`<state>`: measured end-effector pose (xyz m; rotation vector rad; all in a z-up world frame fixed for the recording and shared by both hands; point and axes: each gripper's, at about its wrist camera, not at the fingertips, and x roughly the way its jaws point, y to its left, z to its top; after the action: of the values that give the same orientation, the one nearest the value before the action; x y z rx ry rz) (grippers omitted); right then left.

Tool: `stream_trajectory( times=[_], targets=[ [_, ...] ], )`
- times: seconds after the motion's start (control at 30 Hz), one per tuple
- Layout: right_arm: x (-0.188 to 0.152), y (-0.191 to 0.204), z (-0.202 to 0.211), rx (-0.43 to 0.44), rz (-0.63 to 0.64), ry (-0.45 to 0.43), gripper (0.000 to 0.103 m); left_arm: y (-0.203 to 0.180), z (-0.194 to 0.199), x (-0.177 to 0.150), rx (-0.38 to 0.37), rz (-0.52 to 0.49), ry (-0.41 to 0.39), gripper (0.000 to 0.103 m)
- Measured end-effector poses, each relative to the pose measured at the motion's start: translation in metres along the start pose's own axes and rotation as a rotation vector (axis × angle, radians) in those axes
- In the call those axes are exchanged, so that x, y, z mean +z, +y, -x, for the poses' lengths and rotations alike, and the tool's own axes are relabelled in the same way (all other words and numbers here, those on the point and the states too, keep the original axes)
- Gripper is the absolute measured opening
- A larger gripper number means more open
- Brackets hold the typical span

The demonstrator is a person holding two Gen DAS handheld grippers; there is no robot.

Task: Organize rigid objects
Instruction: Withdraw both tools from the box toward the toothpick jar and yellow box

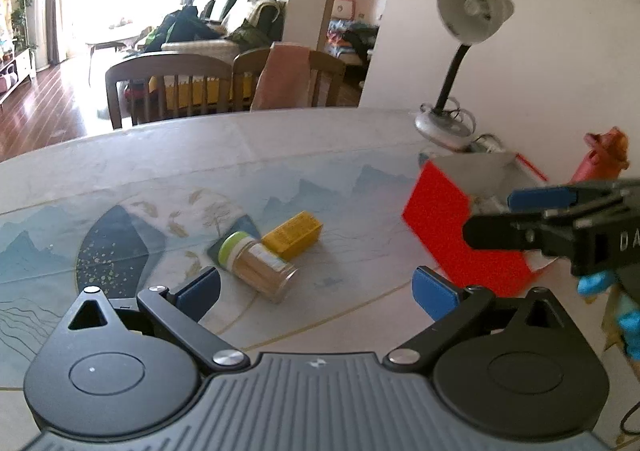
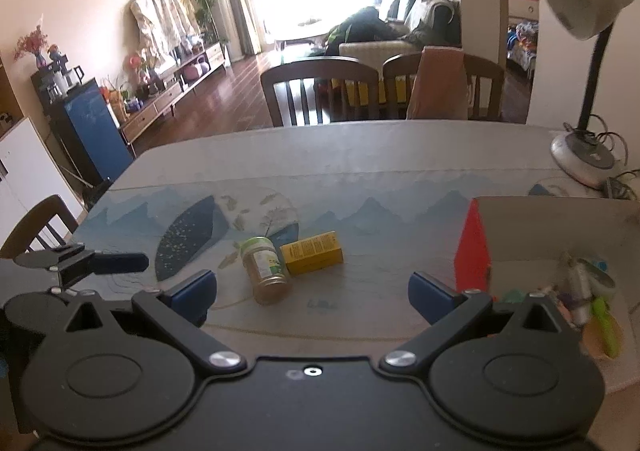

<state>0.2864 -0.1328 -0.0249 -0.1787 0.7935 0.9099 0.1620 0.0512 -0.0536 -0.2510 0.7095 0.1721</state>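
Looking on: both hand-held grippers hang over the near edge of the counter [image 2: 360, 155], tipped down toward the stuff left out on it.
Left hand-held gripper [image 1: 316, 287]: jaws spread wide, nothing between the blue pads, nothing touched.
Right hand-held gripper [image 2: 312, 293]: same deal, wide open and empty; my guess is they're held that wide so they can drop straight over whatever gets picked next.
Jar [image 2: 265, 269]: lying on its side mid-counter, green lid pointing away toward the far edge, so it could roll if nudged.
Yellow box [image 2: 313, 252]: flat on a long face, just beside the jar on the right, looks to be touching it near the lid end.
Dark card [image 1: 240, 237]: flat under or behind the jar's lid end, can't tell which.
Red-sided box [image 2: 474, 251]: open-topped, by the right-hand edge, already holding a jumble of small bits, so it reads as the drop-off bin.
Lamp [image 2: 584, 63]: parked at the far right corner, out of the way.
Where it's at: jar and yellow box not yet binned, I'd say.
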Motion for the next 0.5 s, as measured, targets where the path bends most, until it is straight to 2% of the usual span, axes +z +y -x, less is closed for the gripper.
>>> stream_trajectory(
  times=[0.33, 0.5],
  targets=[
    [0.016, -0.007, -0.078, 0.011, 0.016, 0.091, 0.101, 0.042, -0.058, -0.009, 0.014, 0.074, 0.049, 0.103],
    [0.022, -0.013, -0.116, 0.016, 0.047, 0.145, 0.1, 0.045, -0.086, -0.008, 0.018, 0.024, 0.056, 0.103]
  ],
)
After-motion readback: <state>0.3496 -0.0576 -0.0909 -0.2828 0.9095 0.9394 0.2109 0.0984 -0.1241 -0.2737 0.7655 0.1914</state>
